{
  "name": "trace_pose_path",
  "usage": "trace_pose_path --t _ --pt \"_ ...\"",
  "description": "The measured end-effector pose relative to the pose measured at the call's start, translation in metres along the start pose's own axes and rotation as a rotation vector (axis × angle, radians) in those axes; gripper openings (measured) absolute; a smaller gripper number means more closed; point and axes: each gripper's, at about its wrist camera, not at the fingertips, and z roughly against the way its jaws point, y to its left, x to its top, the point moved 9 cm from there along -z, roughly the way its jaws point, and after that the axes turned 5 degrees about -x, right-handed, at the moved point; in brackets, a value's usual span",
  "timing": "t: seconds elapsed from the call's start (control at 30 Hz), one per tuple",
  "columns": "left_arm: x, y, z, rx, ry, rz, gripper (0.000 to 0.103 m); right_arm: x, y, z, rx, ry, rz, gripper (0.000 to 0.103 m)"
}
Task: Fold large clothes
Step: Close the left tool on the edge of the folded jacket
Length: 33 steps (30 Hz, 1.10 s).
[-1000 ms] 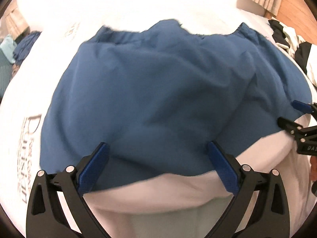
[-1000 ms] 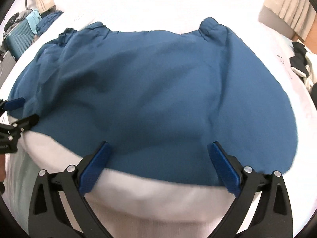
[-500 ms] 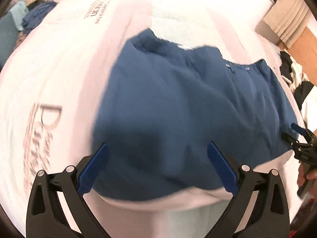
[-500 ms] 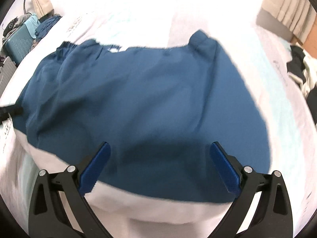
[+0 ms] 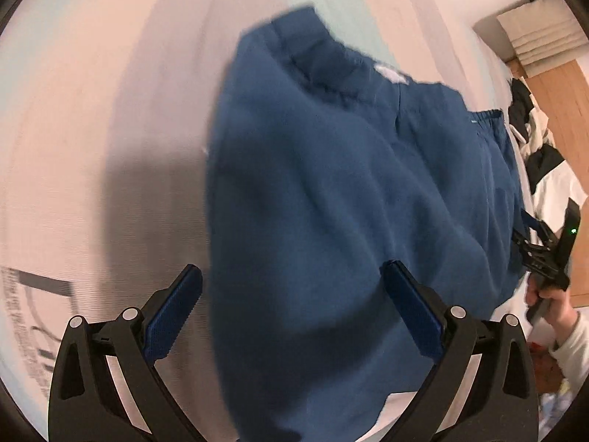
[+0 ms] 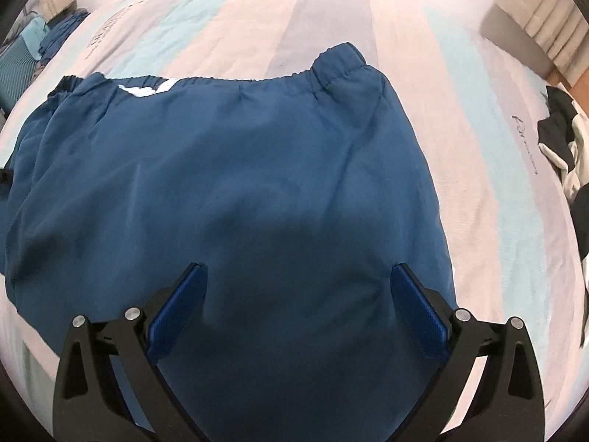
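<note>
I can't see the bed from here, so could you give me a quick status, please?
Left gripper and right gripper open. Blue garment flat on bed. Nothing obstructing.

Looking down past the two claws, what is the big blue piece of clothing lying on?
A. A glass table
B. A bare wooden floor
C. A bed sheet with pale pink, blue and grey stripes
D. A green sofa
C: in the right wrist view the blue garment lies spread on a bed sheet striped in pale pink, light blue and grey.
</note>
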Motion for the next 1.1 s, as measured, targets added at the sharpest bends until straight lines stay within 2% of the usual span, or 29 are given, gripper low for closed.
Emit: trace_pose_path --t 0.2,0.33,0.5,0.53,0.6,0.63,0.67,0.7,0.87,0.93,1.1 --pt "0.001 0.005 -0.018 -0.024 0.042 0.021 0.098 0.002 -0.002 -0.004 0.018 0.007 -0.001 0.097" --pt "0.003 0.001 -0.024 -0.014 0.061 0.015 0.098 0.003 -0.003 -0.006 0.041 0.007 -0.021 0.097" --pt "0.001 -0.028 -0.035 -0.094 0.109 -0.041 0.093 0.002 -0.003 -0.008 0.054 0.012 -0.036 0.097" --pt "0.001 -0.03 -0.036 -0.097 0.113 -0.05 0.089 0.002 -0.003 -0.01 0.059 0.016 -0.041 0.097" --pt "0.004 -0.031 -0.035 -0.131 0.109 -0.03 0.073 0.003 -0.004 -0.012 0.065 0.02 -0.049 0.097" --pt "0.005 -0.032 -0.034 -0.156 0.107 -0.021 0.058 0.003 -0.003 -0.012 0.066 0.021 -0.051 0.097" --pt "0.006 -0.035 -0.034 -0.189 0.109 -0.013 0.048 0.003 -0.003 -0.013 0.066 0.023 -0.057 0.097" --pt "0.006 -0.038 -0.034 -0.208 0.114 -0.017 0.045 0.003 -0.003 -0.013 0.064 0.024 -0.059 0.097" --pt "0.002 -0.043 -0.028 -0.202 0.113 -0.046 0.029 0.002 -0.003 -0.014 0.067 0.024 -0.07 0.097" --pt "0.003 -0.052 -0.02 -0.227 0.106 -0.061 0.017 0.002 -0.004 -0.014 0.071 0.024 -0.073 0.097" --pt "0.002 -0.07 -0.004 -0.216 0.082 -0.089 0.013 0.002 -0.008 -0.006 0.073 0.003 -0.099 0.097"
